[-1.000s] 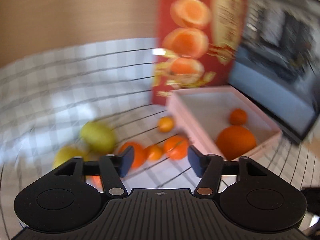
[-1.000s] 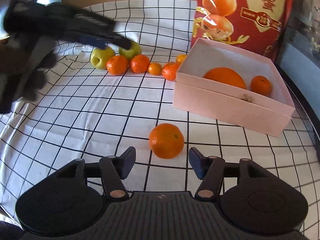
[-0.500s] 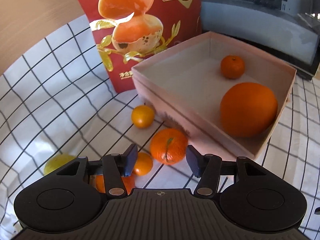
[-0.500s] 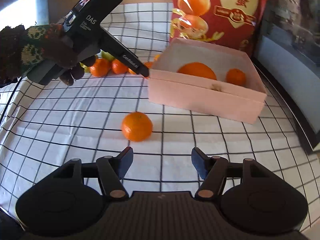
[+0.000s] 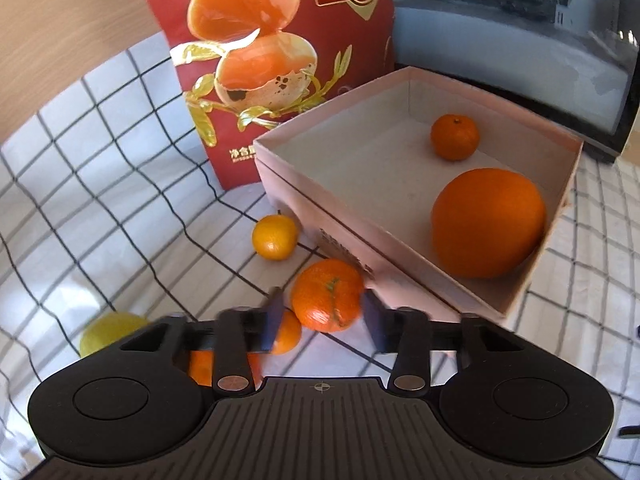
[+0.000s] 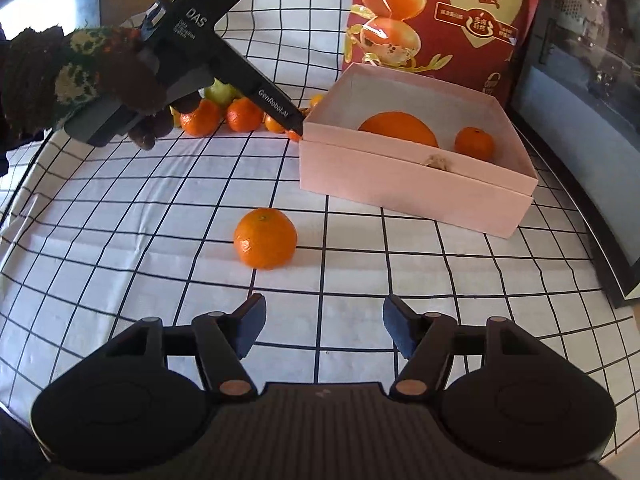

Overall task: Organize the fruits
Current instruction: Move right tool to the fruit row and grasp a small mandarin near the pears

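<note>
A table under a white cloth with a black grid point(image 6: 120, 216) is carrying everything. A pink box point(image 6: 416, 196) is sitting on it toward the right, with a tall red bag point(image 6: 444, 20) standing just behind. One mandarin point(image 6: 265, 238) is lying alone in the open middle, well apart from the rest. A row of small oranges point(image 6: 244, 114) and a green fruit point(image 6: 218, 92) is lying along the far side, left of the box, with one mandarin point(image 5: 327, 295) and a small yellow-orange fruit point(image 5: 275, 237) resting just beside the box wall.

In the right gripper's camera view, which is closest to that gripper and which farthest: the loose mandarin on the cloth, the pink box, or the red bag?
1. Loose mandarin, just ahead on the checked cloth.
2. Pink box, farther back, to the right.
3. Red bag, standing behind the box.
</note>
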Demonstrator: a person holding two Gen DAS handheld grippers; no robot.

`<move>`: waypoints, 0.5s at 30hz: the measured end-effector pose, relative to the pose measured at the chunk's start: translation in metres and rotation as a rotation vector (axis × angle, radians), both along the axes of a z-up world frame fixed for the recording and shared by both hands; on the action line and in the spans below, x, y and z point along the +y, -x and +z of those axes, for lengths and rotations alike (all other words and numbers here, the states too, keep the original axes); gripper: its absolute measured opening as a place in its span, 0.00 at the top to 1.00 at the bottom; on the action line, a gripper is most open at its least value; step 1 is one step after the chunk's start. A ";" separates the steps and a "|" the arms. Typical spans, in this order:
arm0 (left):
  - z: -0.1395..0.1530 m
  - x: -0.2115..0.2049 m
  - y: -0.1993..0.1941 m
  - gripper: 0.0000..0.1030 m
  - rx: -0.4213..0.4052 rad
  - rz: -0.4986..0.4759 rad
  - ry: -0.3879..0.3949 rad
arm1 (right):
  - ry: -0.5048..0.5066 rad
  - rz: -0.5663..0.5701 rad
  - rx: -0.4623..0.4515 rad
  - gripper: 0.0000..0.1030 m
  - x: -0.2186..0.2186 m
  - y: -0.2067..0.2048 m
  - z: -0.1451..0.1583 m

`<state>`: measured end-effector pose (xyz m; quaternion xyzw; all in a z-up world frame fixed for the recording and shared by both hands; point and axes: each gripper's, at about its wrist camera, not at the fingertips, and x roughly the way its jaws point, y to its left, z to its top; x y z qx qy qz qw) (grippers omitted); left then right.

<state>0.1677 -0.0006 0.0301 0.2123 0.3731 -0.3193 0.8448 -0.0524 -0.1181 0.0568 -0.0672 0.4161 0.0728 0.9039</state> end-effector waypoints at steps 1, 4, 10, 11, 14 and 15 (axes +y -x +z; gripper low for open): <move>0.001 0.003 0.002 0.69 0.007 0.015 0.012 | 0.002 0.002 -0.001 0.37 0.000 0.000 0.000; 0.002 0.016 0.015 0.81 -0.009 0.059 0.037 | -0.003 0.000 -0.009 0.36 0.000 0.000 0.001; 0.000 0.053 0.039 0.81 0.012 0.177 0.125 | -0.022 0.009 -0.015 0.35 0.005 -0.003 0.001; 0.000 0.060 0.043 0.81 0.019 0.200 0.141 | -0.023 0.015 -0.015 0.35 0.007 -0.004 0.000; 0.000 0.078 0.054 0.81 0.042 0.252 0.181 | -0.025 0.038 -0.018 0.35 0.014 -0.006 -0.001; 0.001 0.083 0.057 0.81 0.048 0.266 0.192 | -0.024 0.044 -0.020 0.35 0.017 -0.006 -0.001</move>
